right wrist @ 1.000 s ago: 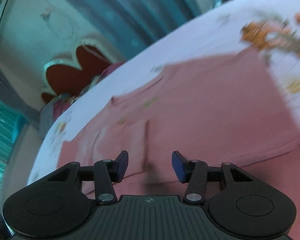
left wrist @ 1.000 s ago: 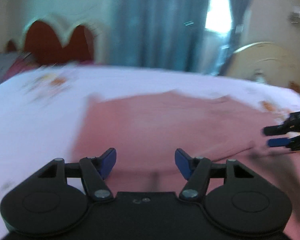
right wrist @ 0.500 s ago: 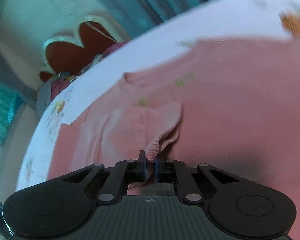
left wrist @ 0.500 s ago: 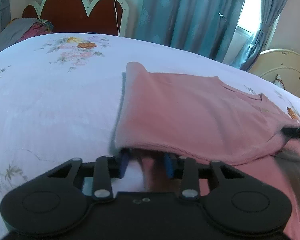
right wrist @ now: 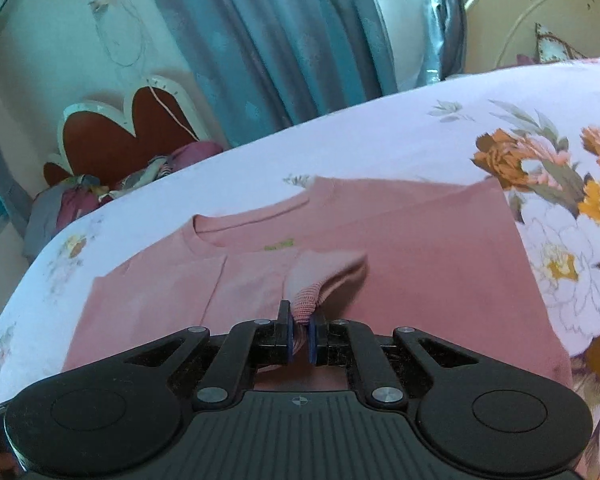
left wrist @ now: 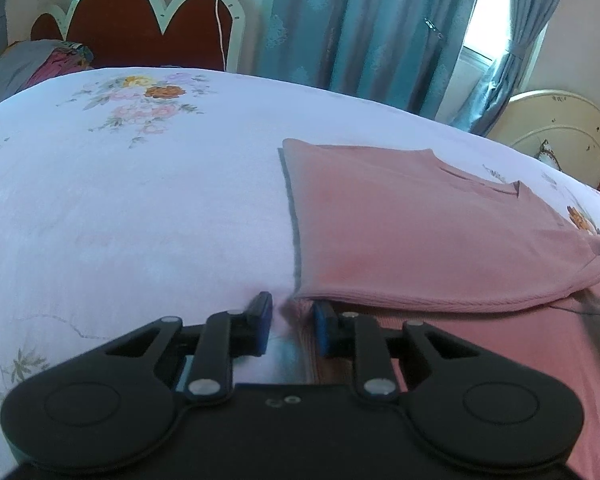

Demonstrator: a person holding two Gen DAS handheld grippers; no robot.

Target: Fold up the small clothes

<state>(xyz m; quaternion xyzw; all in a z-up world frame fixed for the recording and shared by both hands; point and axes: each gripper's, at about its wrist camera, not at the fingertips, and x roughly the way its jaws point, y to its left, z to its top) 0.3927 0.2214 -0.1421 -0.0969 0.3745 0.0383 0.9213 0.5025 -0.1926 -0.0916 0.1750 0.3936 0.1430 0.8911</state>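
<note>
Pink shirt (left wrist: 440, 232) is my reference here, it's lying on the floral bedsheet (left wrist: 120, 208) with its lower part doubled back over itself; off to the shirt's left, way back past the sheet, I can see the red scalloped headboard (left wrist: 140, 20) with a heap of clothes (left wrist: 40, 60) next to it; behind the shirt hang the blue curtains (left wrist: 360, 20). My left gripper (left wrist: 290, 326) sits at the shirt's near left corner, jaws closing, with the shirt's edge and a pinch of sheet bunched between the blue pads (left wrist: 262, 322); can't honestly tell if they're pressing yet. Over on the shirt's right side my right gripper (right wrist: 299, 334) is clenched on the ribbed hem (right wrist: 306, 300), which sticks up from between the pads in a little hump; collar (right wrist: 252, 220) lies beyond that; big orange flowers (right wrist: 540, 160) printed on the sheet just right of the shirt.
</note>
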